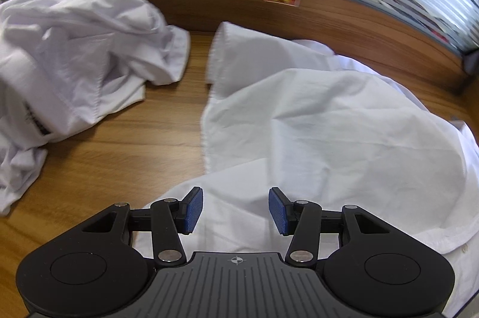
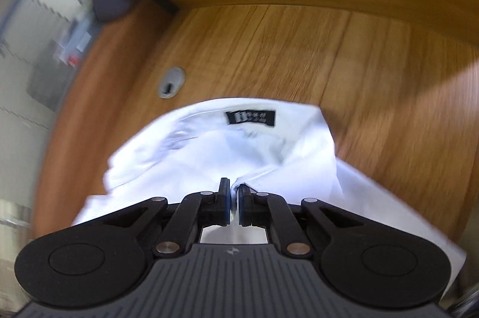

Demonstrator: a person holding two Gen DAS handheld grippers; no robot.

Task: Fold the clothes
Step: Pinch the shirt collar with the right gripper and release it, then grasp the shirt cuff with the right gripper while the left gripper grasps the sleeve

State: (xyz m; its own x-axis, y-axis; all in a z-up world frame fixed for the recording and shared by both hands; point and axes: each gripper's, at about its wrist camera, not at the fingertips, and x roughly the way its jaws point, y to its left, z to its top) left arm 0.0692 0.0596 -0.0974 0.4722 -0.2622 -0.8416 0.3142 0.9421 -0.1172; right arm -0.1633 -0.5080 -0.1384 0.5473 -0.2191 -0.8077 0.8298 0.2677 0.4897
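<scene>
Right gripper clamped on white shirt near collar, label at 12 o'clock. Left gripper wide open, empty, above shirt body on wooden table. Likely laying-out step; next, left needs grip on hem.

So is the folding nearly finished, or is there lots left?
Lots left. Nothing looks folded yet. In hand: the right gripper is shut on the white shirt near its collar, and the left gripper is open above the spread shirt. A crumpled white garment waits on the wooden table.
</scene>
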